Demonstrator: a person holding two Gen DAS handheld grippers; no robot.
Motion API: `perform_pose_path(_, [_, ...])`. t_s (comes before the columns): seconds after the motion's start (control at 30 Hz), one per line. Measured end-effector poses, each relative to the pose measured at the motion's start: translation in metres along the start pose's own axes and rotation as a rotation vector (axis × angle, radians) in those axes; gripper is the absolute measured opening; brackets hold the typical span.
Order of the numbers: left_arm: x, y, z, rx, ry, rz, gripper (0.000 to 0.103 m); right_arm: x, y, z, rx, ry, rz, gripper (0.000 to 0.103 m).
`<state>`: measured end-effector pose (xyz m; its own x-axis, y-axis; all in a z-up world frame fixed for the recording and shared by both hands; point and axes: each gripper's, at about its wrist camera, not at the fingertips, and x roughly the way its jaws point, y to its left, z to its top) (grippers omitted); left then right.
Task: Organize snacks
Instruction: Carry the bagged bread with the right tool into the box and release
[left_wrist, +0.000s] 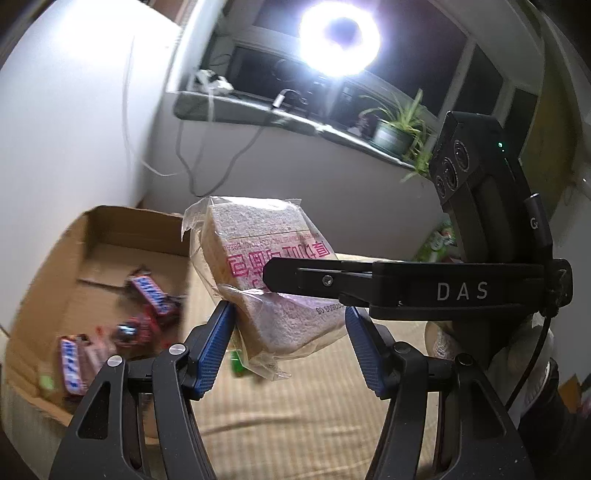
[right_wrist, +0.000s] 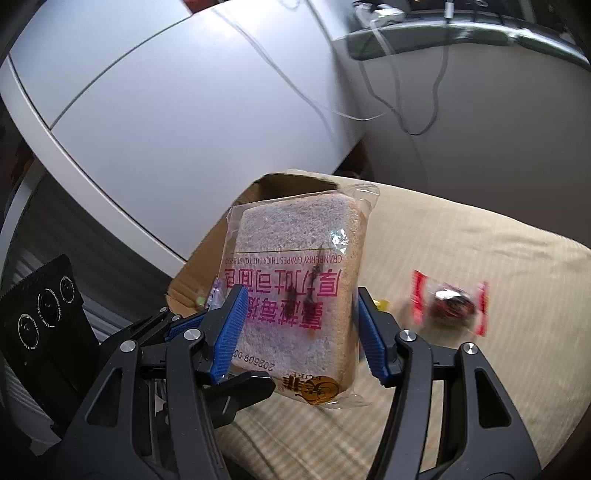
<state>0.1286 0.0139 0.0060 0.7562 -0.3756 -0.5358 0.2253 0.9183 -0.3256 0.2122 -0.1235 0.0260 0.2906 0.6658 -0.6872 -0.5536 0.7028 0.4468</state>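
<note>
The wrapped bread slice (right_wrist: 295, 291) hangs in the air above the beige cushioned seat (right_wrist: 480, 258), pinched from both sides: the right tool (right_wrist: 299, 332) clamps its lower edges, and the left tool (left_wrist: 290, 332) grips its bottom corner. Judging by this, the carry step is under way toward the cardboard box (left_wrist: 110, 236), which already holds candy bars (left_wrist: 151, 291). Next comes lowering it inside, then spreading both tools. A red-wrapped snack (right_wrist: 448, 302) waits on the seat.

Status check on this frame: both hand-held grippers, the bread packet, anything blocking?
Left hand-held gripper and right hand-held gripper both shut on bread packet, held aloft. Cardboard box alongside, candy bars inside. Nothing visibly in the way.
</note>
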Motion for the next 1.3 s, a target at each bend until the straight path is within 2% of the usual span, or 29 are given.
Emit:
perform_pose_path(0.57, [-0.015, 0.087, 0.004, -0.110, 0.000, 0.120, 0.061, 0.087, 0.060, 0.033, -0.095, 0.112, 0.070, 0.061])
perform_pose_path(1.0, [0.010, 0.132, 0.007, -0.187, 0.066, 0.169, 0.061, 0.151, 0.059, 0.047, -0.101, 0.204, 0.098, 0.061])
perform_pose_path(1.17, [0.020, 0.137, 0.010, -0.193, 0.082, 0.194, 0.061, 0.165, 0.059, 0.052, -0.119, 0.218, 0.086, 0.061])
perform_pose_path(1.3, [0.025, 0.139, 0.012, -0.198, 0.089, 0.227, 0.061, 0.165, 0.059, 0.049, -0.138, 0.214, 0.034, 0.061])
